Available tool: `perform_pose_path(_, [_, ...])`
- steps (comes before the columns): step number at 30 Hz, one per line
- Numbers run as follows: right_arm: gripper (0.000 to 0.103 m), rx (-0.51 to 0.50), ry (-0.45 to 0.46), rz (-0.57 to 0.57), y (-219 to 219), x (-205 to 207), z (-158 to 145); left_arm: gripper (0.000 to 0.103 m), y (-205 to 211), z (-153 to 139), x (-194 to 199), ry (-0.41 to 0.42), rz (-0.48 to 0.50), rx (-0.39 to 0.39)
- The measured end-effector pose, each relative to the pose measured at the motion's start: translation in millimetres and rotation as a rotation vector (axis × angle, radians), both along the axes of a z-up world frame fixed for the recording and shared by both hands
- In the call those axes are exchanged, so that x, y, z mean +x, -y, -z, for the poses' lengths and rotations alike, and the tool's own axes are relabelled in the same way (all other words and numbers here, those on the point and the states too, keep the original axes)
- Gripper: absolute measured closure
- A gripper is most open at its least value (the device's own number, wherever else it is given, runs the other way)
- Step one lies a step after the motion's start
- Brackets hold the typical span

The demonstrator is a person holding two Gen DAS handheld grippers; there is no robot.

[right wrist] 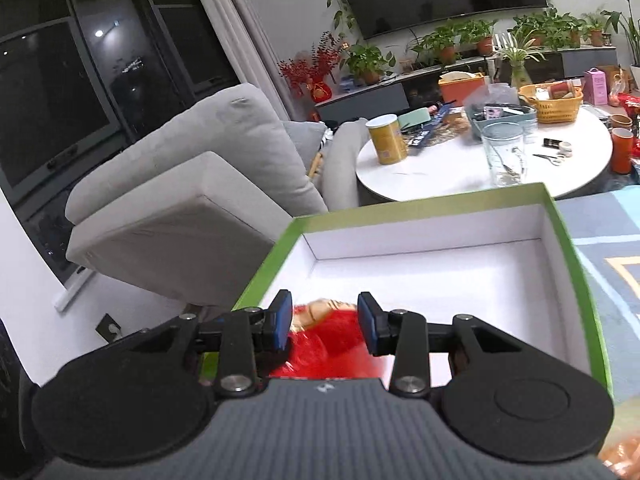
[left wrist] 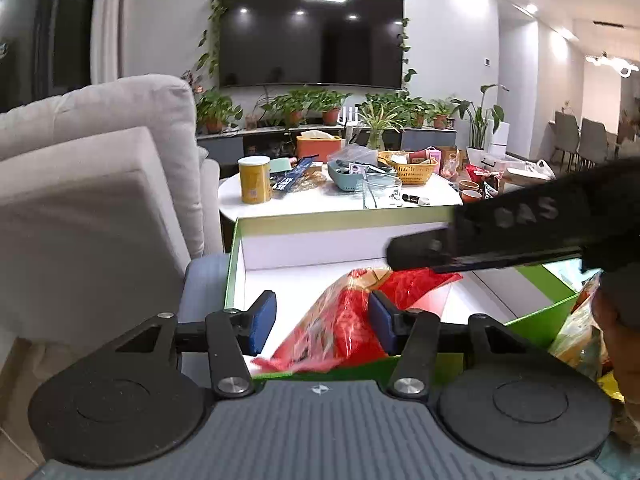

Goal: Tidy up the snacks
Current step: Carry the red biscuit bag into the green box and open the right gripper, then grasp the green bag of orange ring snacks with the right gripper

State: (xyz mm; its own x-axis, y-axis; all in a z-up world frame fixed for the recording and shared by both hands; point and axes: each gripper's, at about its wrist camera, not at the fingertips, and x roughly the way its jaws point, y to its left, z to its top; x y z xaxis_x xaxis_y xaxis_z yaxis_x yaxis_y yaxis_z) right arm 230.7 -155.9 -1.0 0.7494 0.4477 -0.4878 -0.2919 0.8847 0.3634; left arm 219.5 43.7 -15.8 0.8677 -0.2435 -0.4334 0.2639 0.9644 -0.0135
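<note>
A red and gold snack bag (left wrist: pixel 344 332) lies tilted inside a green box with a white inside (left wrist: pixel 340 216). My left gripper (left wrist: pixel 322 320) stands open around the bag's lower end. Its right pad is against the wrapper and its left pad is clear of it. The right gripper's black finger (left wrist: pixel 420 252) reaches in from the right, over the bag's upper end. In the right wrist view my right gripper (right wrist: pixel 325 327) is shut on the red bag (right wrist: pixel 320 340), which fills the gap between the blue pads, above the near left corner of the box (right wrist: pixel 420 200).
A grey sofa (left wrist: pixel 100 200) stands left of the box. Behind it a round white table (left wrist: pixel 320 204) carries a yellow can (left wrist: pixel 254 180), baskets and a glass jug (right wrist: pixel 506 152). More snack bags (left wrist: pixel 580 336) lie at the right beside a hand. A patterned rug (right wrist: pixel 608 248) is right of the box.
</note>
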Motion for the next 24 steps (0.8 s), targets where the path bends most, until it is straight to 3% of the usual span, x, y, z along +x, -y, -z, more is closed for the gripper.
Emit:
perform_pose_path(6, [0.060,0.003,-0.004,-0.006,14,-31,2,0.048,0,-3,-32,-0.017,0.018,-0.033])
perform_pose_path(11, [0.060,-0.002,-0.023,-0.017,18,-54,7,0.045,18,9,-62,-0.040,0.071,0.033])
perform_pose_path(20, [0.059,0.026,-0.070,-0.020,37,-107,22,0.045,25,15,-112,-0.076,0.101,0.055])
perform_pose_path(24, [0.053,0.026,-0.097,0.008,48,-132,36,0.045,20,19,-135,-0.090,0.081,0.019])
